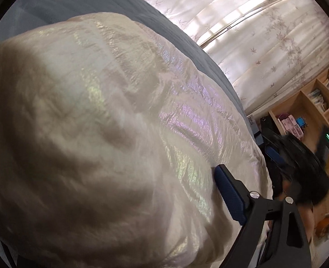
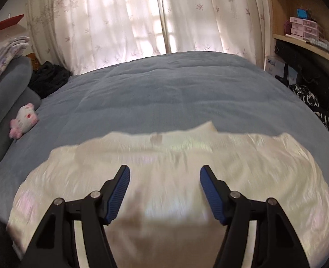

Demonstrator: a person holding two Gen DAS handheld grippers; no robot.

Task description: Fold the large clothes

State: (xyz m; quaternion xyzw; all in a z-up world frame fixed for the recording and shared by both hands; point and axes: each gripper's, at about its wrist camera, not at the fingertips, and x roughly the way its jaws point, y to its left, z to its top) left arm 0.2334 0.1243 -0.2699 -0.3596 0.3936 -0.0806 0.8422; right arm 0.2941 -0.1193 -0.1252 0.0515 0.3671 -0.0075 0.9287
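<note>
A large shiny cream-white garment (image 2: 164, 156) lies spread on the blue-grey bed cover (image 2: 164, 89). My right gripper (image 2: 164, 174) hangs above its near part, jaws wide apart and empty. In the left wrist view the same garment (image 1: 97, 122) fills most of the frame, close to the lens and bulging. Only one blue-padded finger (image 1: 228, 192) of my left gripper shows, beside the garment's right edge. Its other finger is hidden by the cloth, so I cannot tell its state.
A pink and white plush toy (image 2: 23, 120) lies by grey pillows (image 2: 8, 89) at the left. Dark clothing (image 2: 48, 78) sits at the far left corner. Curtains (image 2: 142, 17) hang behind the bed. Wooden shelves (image 2: 302, 22) stand at the right. The bed cover (image 1: 97, 2) shows behind the garment.
</note>
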